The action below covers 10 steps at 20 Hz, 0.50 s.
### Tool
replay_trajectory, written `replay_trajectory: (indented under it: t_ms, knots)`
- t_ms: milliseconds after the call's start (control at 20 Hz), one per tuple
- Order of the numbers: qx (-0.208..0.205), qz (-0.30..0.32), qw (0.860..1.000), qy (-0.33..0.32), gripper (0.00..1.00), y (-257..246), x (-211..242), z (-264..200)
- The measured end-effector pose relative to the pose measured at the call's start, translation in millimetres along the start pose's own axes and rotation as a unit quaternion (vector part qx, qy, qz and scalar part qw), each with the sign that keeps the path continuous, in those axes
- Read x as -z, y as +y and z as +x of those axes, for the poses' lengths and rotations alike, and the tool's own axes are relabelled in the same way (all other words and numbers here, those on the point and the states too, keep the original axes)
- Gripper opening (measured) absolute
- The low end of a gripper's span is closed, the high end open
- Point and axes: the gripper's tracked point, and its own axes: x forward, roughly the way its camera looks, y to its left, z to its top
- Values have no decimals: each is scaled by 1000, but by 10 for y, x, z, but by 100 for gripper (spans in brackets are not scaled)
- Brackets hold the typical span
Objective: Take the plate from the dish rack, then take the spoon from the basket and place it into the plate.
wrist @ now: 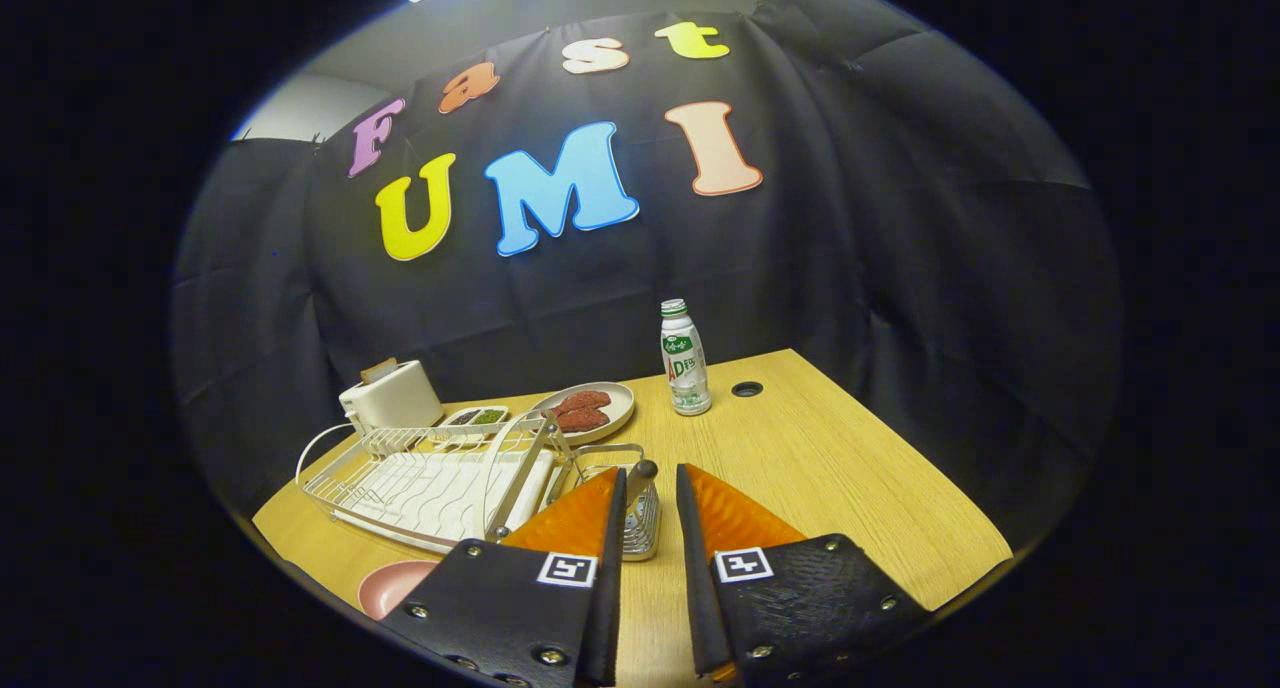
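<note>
The tool [651, 488] hangs over the wooden counter [830, 468] with its two fingers a little apart. Between the fingertips stands the rounded end of the spoon [641, 471], which rises upright out of the small wire basket [640, 528]. It is not possible to tell if both fingers press on the spoon handle or only stand close beside it, so the grip cannot be told.

The basket hangs at the near corner of the white wire dish rack [430, 483]. The rack lies to the left of the basket, with a white drain tray under its bars and a curved metal handle over its middle.

The pink plate [392, 585] lies flat on the counter, in front of the dish rack and near the counter's edge. The left finger body covers a part of it.

Behind the dish rack stands a cream toaster [392, 396] with a slice of bread in its slot. Beside the toaster, also behind the rack, is a small white dish [478, 418] with dark and green food. To the right of this dish lies a beige oval plate [600, 408] with two reddish pieces on it. Farther right from the rack stands a small drink bottle [685, 360] with a green cap, upright, and near it is a round cable hole [747, 389] in the counter.
</note>
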Motion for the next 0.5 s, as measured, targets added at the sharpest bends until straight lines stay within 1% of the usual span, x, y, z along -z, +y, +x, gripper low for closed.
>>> replay_trajectory:
  t_ms: [150,350,500]
  knots:
    - [-9,-7,1000,6,29,-2,26,165]
    - [-23,-21,999,-7,29,46,-8,376]
    - [-34,-18,999,1,29,116,91,522]
